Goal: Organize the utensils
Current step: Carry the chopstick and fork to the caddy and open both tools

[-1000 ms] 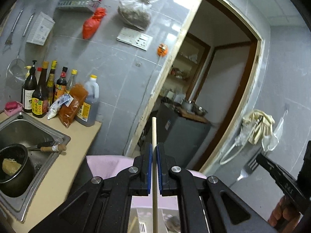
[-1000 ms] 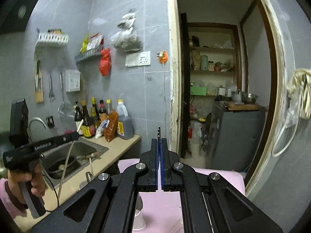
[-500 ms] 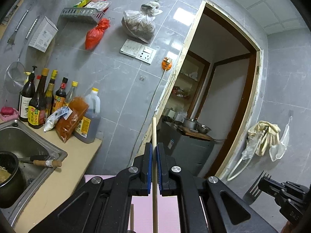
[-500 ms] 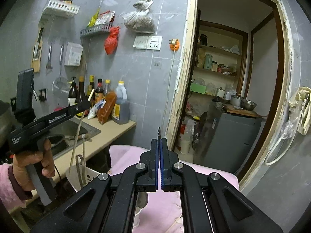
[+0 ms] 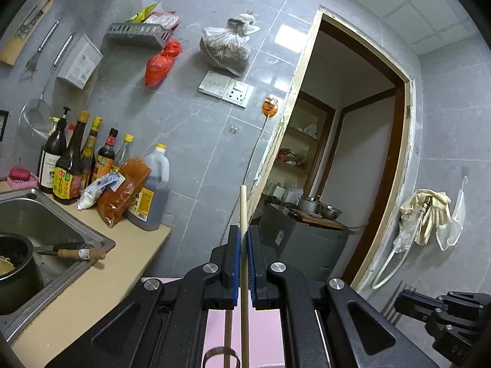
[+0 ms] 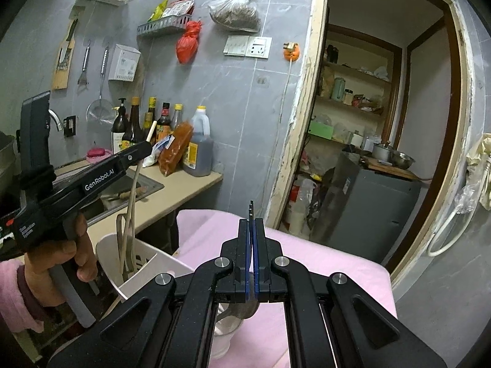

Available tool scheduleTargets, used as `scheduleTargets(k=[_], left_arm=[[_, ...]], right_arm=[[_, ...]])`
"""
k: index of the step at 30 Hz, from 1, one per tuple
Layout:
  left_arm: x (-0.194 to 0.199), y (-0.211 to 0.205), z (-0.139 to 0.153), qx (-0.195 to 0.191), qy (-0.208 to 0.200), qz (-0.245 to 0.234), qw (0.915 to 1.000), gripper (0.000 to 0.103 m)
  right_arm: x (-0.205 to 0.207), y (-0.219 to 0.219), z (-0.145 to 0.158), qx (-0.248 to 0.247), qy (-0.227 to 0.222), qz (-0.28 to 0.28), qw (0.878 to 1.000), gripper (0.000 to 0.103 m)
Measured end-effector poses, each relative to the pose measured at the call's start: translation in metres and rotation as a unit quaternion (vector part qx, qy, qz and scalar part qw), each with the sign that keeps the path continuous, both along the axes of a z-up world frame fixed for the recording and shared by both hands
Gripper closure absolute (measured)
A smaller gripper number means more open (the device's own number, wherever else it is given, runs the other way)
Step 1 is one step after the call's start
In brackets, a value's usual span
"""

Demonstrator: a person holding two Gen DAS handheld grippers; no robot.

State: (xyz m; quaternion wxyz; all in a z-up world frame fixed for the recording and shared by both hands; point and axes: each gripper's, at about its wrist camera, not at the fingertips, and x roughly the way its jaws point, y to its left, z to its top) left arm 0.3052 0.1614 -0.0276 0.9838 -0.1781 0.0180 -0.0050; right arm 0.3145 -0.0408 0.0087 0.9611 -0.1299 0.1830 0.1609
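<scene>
Behind, the grey tiled wall (image 5: 196, 141) and beige counter (image 6: 172, 193) carry sauce bottles (image 6: 147, 122). Nearer, a white utensil holder (image 6: 144, 263) stands on pink cloth (image 6: 322, 263). Left gripper (image 5: 243, 263) is clamped tight on a wooden chopstick (image 5: 244, 214), its lower end reaching into the holder. Right gripper (image 6: 253, 251) pinches a fork (image 6: 250, 210), tines upward.

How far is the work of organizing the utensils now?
Midway, it seems. Some utensils already stand in the white holder. The left gripper grips a chopstick whose lower end reaches into the holder; the right gripper grips a fork, not yet placed.
</scene>
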Motion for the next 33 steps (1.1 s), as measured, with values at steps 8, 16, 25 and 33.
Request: scheduleTargets(k=[8,16,25,33], left_arm=[[-0.012,-0.006,-0.011,0.034,0.008,-0.002,0.9994,0.098],[-0.019,-0.001,-0.009,0.047,0.045,-0.027,0.9975,0.097],[-0.021,-0.006,-0.003,0.095,0.078,-0.037,0.9918,0.096],[-0.033,-0.004,-0.007,0.101,0.112,-0.046,0.9875,0.096]], right_arm=[[0.005,0.001,-0.018,0.009,0.030,0.006,0.999,0.101],[0.006,-0.004,-0.022,0.034,0.048,0.013,0.998,0.099],[0.006,-0.010,-0.024,0.064,0.063,0.010,0.996,0.092],[0.002,-0.014,-0.020,0.084,0.056,0.012,0.995,0.076]])
